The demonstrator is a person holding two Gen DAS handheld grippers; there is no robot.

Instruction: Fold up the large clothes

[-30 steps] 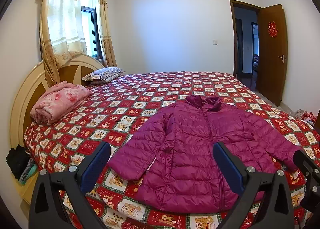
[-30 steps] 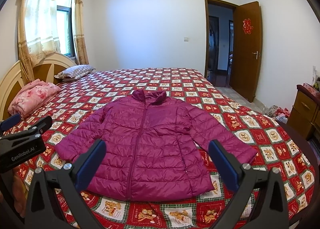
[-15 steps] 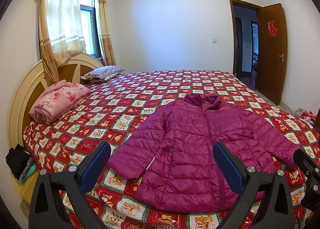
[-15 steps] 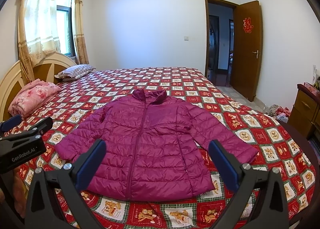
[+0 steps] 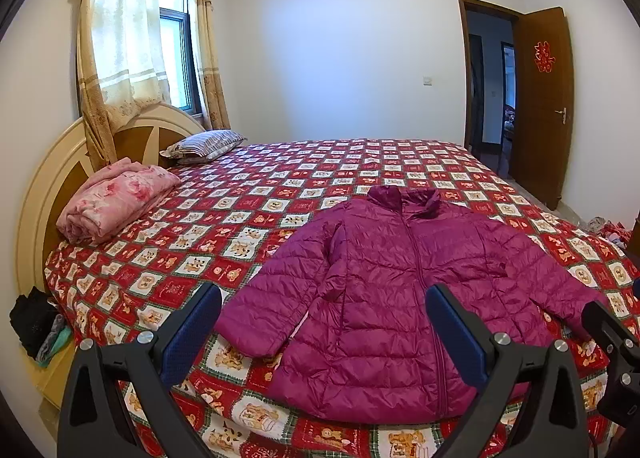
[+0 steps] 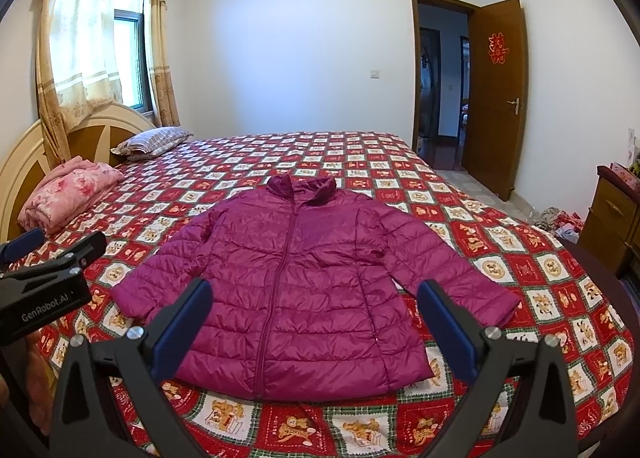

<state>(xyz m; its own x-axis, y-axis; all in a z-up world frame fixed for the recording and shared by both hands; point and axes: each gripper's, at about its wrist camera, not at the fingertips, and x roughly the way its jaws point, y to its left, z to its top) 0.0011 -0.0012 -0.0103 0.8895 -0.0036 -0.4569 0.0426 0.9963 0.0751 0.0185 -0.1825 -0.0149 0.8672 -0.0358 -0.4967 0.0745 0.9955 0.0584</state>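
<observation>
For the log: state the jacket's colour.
Magenta-purple, quilted jacket; clearest in the right wrist view.

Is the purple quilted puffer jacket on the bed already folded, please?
No, the purple quilted puffer jacket lies flat and zipped on the red patterned bedspread, both sleeves spread outward.

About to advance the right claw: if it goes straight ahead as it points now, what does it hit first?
Probably the purple jacket, spread flat on the bed. The open right claw frames its lower front around the zipper; nothing lies between. Depth is unclear.
</observation>
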